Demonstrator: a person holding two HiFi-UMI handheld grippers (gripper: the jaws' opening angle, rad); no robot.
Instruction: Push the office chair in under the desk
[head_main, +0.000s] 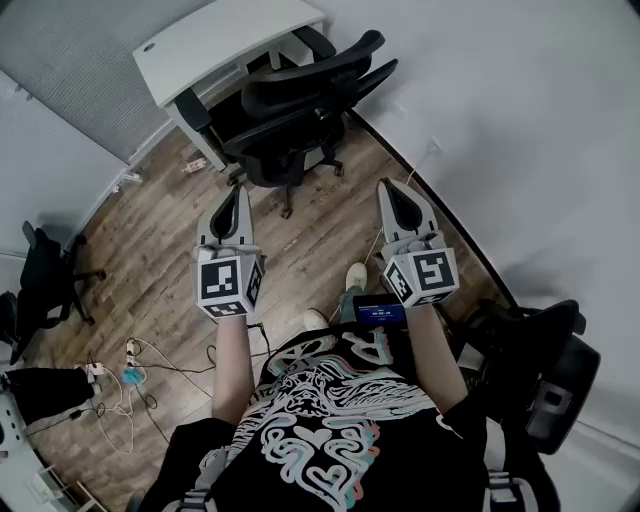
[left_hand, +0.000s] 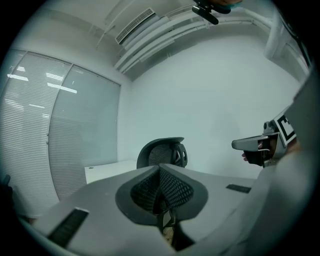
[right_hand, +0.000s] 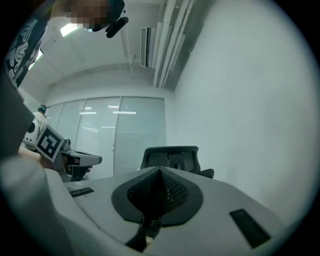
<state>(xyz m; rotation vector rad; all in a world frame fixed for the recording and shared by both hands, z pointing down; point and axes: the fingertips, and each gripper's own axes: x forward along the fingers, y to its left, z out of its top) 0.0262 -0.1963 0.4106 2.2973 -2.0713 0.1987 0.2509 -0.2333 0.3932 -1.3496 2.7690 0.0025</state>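
Office chair (head_main: 290, 120), seat toward desk (head_main: 230, 40)

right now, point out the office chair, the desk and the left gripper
office chair (head_main: 300, 100), head view, on its backrest
desk (head_main: 215, 45), head view, on its bare white top
left gripper (head_main: 241, 190), head view, at the tips of its shut fingers

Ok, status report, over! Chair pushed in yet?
Left gripper, right gripper shut, empty. Office chair untouched, not yet under desk. Nothing blocking it.
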